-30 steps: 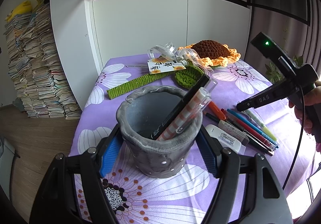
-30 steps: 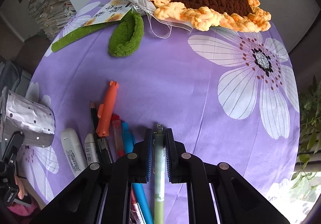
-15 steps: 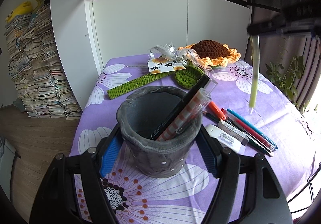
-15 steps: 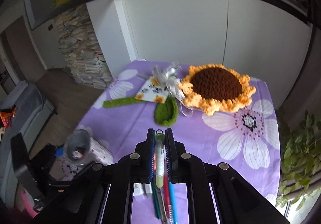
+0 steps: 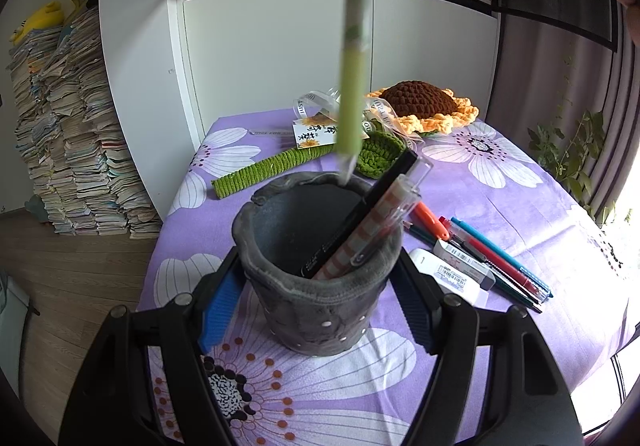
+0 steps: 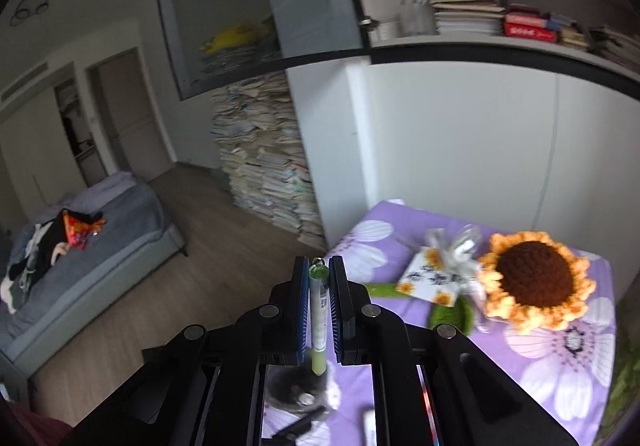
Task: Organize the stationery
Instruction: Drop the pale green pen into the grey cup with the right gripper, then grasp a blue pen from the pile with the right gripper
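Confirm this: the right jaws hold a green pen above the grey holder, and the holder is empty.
Not empty. The left wrist view shows the grey holder already containing a black pen and a striped pen. The green pen does hang above it in the right jaws.

— How does the left black two-finger gripper with blue pads (image 5: 320,298) stand?
— Its jaws clamp both sides of the grey felt pen cup (image 5: 316,266).
— And the right gripper (image 6: 319,310)?
— Raised above that cup, pads pinching a pale green pen (image 6: 319,322) hanging tip-down.

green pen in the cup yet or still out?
Out. The green pen hangs from the right claw, tip just above the cup rim.
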Available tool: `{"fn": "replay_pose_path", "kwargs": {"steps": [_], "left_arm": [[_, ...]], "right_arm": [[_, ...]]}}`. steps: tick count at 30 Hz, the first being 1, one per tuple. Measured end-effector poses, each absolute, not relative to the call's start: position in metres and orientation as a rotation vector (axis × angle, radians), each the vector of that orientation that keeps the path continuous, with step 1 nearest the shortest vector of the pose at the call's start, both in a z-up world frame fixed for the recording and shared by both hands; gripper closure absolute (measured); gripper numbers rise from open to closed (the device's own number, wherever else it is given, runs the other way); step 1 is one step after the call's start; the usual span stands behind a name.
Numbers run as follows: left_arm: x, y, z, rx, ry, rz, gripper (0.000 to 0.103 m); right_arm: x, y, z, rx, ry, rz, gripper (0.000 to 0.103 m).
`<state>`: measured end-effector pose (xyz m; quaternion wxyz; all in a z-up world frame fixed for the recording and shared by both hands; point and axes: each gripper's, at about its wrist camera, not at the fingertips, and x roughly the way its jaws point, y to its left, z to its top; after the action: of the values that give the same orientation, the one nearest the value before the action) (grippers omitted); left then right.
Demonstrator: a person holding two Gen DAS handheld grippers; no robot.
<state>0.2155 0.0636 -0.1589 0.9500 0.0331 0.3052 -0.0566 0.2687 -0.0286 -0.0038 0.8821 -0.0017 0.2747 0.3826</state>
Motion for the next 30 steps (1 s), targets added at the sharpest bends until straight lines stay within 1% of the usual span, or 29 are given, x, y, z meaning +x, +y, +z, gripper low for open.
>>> {"fn": "replay_pose_path", "kwargs": {"steps": [6, 12, 16, 20, 24, 26, 27, 28, 29, 30], "left_arm": [[0.216, 0.063, -0.159, 0.068, 0.619, -0.116, 0.032], [0.216, 0.063, -0.159, 0.066, 0.619, -0.117, 0.032], [0.216, 0.063, -0.159, 0.066, 0.62, -0.116, 0.032], [0.216, 0.064, -0.159, 0.063, 0.621, -0.115, 0.032], [0.215, 0.064, -0.159, 0.062, 0.622, -0.115, 0.032], [0.214, 0.064, -0.159, 0.061, 0.622, -0.115, 0.032], [0.214, 0.065, -0.158, 0.06, 0.622, -0.115, 0.032], [0.214, 0.065, -0.158, 0.059, 0.621, -0.116, 0.032], [0.213, 0.065, -0.158, 0.06, 0.621, -0.115, 0.032], [0.212, 0.064, -0.158, 0.061, 0.621, -0.115, 0.032]], "right_arm": [[0.266, -0.011, -0.037, -0.037, 0.634, 0.829, 0.093], [0.268, -0.014, -0.062, -0.043, 0.689, 0.824, 0.093], [0.277, -0.018, -0.077, -0.005, 0.767, 0.836, 0.093], [0.278, -0.018, -0.088, -0.006, 0.835, 0.86, 0.093], [0.277, -0.035, -0.085, 0.034, 0.843, 0.851, 0.093], [0.279, -0.056, -0.08, 0.095, 0.838, 0.832, 0.087], [0.28, -0.068, -0.077, 0.123, 0.831, 0.813, 0.075], [0.281, -0.078, -0.075, 0.137, 0.822, 0.786, 0.058], [0.282, -0.091, -0.075, 0.136, 0.815, 0.734, 0.052], [0.284, -0.101, -0.077, 0.112, 0.82, 0.668, 0.049]]}}
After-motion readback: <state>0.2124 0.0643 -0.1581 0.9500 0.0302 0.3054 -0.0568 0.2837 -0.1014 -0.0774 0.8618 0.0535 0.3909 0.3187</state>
